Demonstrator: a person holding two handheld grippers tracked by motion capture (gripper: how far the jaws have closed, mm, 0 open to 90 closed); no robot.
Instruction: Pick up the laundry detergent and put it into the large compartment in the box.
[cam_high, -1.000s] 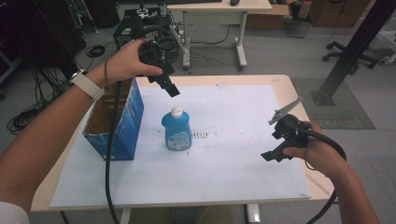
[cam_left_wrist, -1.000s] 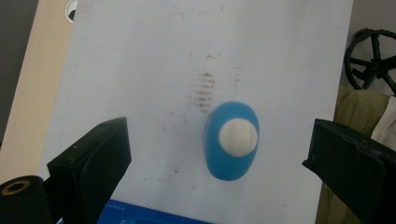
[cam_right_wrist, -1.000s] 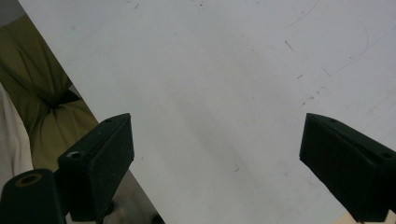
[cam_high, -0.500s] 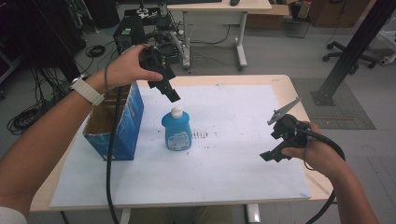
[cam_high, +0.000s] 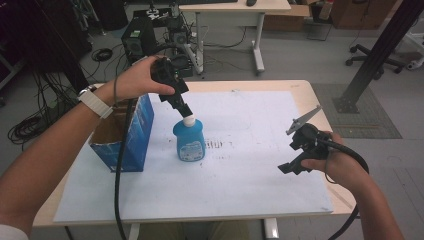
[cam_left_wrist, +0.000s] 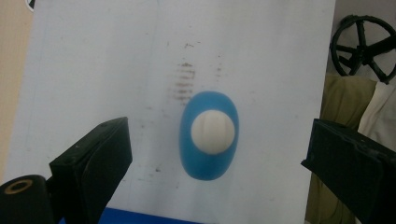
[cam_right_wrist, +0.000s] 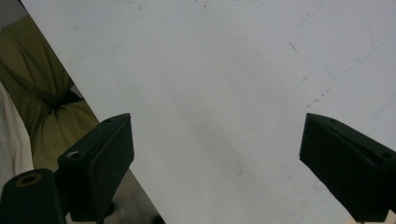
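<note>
Change: the left gripper (cam_high: 186, 112) has come down from above and behind to hang right over the white cap (cam_left_wrist: 213, 132) of the blue soap bottle (cam_high: 189, 140).
Meaning: a grasp at the cap looks near.
Left jaws: wide apart, flanking the bottle.
Right gripper (cam_high: 289, 166): idle, jaws apart over bare paper.
Bottle: upright beside the blue box (cam_high: 131, 137).
Surface: white sheet (cam_high: 250, 175) covering the tabletop.
Room: desks, cables, chair.

Blue bottle (cam_high: 189, 141) upright on white sheet; white cap

Lab: floor cables (cam_high: 30, 127), electronics rig (cam_high: 150, 35), office chair (cam_high: 372, 52).
</note>
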